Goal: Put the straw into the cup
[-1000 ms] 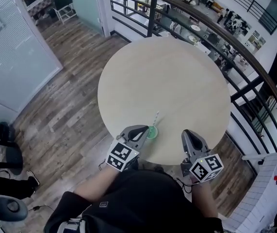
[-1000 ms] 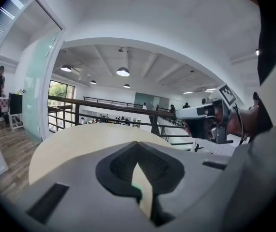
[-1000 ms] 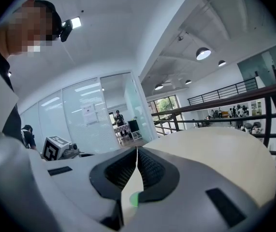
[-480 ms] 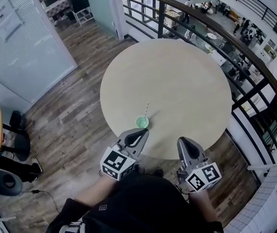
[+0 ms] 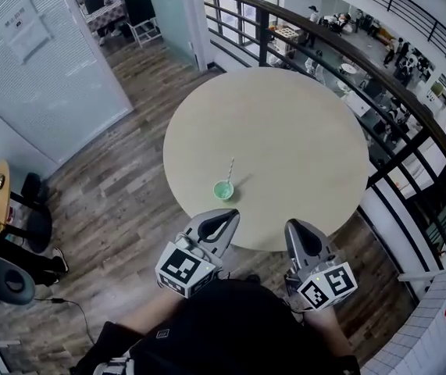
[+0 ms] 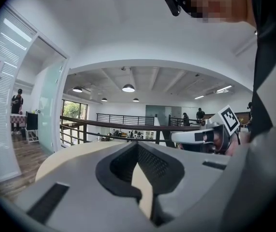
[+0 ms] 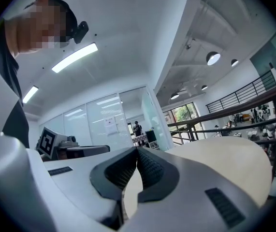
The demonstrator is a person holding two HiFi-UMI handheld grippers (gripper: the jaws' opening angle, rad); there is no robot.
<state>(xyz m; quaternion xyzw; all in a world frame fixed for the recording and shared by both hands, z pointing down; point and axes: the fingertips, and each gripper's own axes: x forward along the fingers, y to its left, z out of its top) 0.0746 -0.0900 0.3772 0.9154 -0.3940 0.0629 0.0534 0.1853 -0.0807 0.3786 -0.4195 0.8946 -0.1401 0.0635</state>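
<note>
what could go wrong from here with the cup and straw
The cup stands near the table's near edge, just ahead of the left gripper; a forward nudge from that gripper might knock it over or off. The straw leans out tall over a small cup, so a bump to the table may tip the cup or flick the straw out. That gripper and the right gripper are shut and empty, so nothing steadies the cup.

Table (image 5: 285, 131) open; only cup (image 5: 223, 190) with straw (image 5: 230, 169) near front edge.
</note>
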